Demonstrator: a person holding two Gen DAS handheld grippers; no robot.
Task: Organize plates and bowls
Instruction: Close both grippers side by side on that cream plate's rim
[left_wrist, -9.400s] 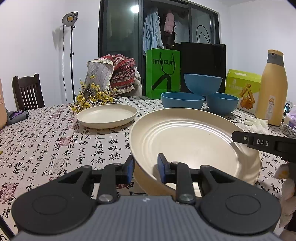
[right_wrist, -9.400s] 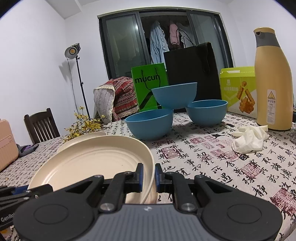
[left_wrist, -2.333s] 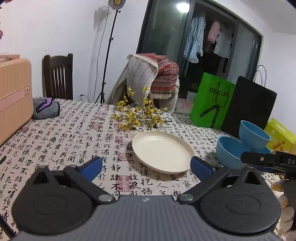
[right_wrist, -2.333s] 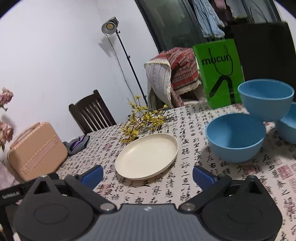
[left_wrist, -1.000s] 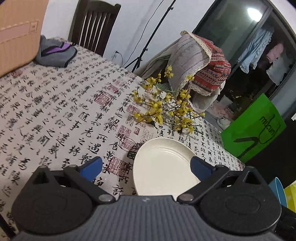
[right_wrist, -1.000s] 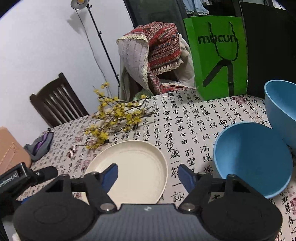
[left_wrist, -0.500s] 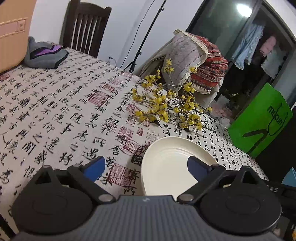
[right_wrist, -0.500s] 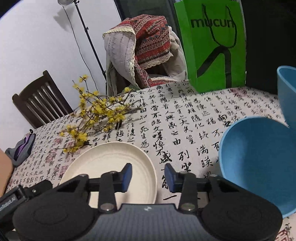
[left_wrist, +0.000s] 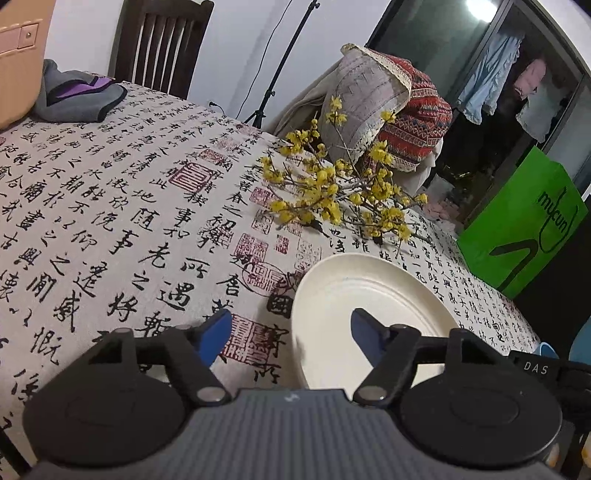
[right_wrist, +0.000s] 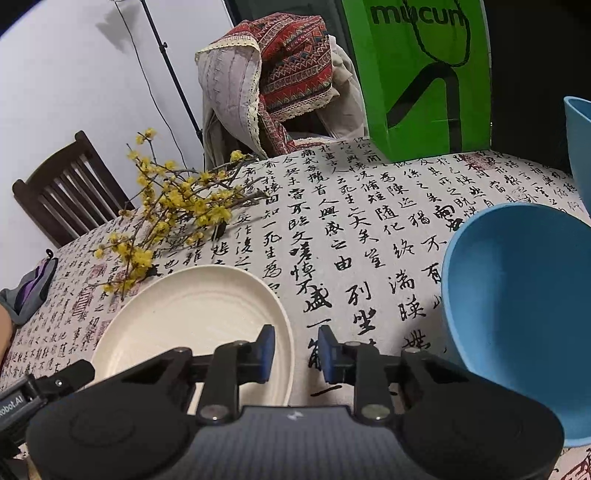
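Cream plate lies flat on the surface beside the yellow sprigs: stiff, smooth, likely light. Both grippers straddle opposite rims, left gripper and right gripper, jaws just narrowing but not yet clamped.

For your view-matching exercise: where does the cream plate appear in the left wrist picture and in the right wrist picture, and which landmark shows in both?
Left wrist view: the cream plate lies right of centre in the lower half, its near left rim between the open left tongs.
Right wrist view: the plate lies lower left, its right rim between the right tongs.
Shared landmark: the yellow flower sprig lies just beyond the plate in both.
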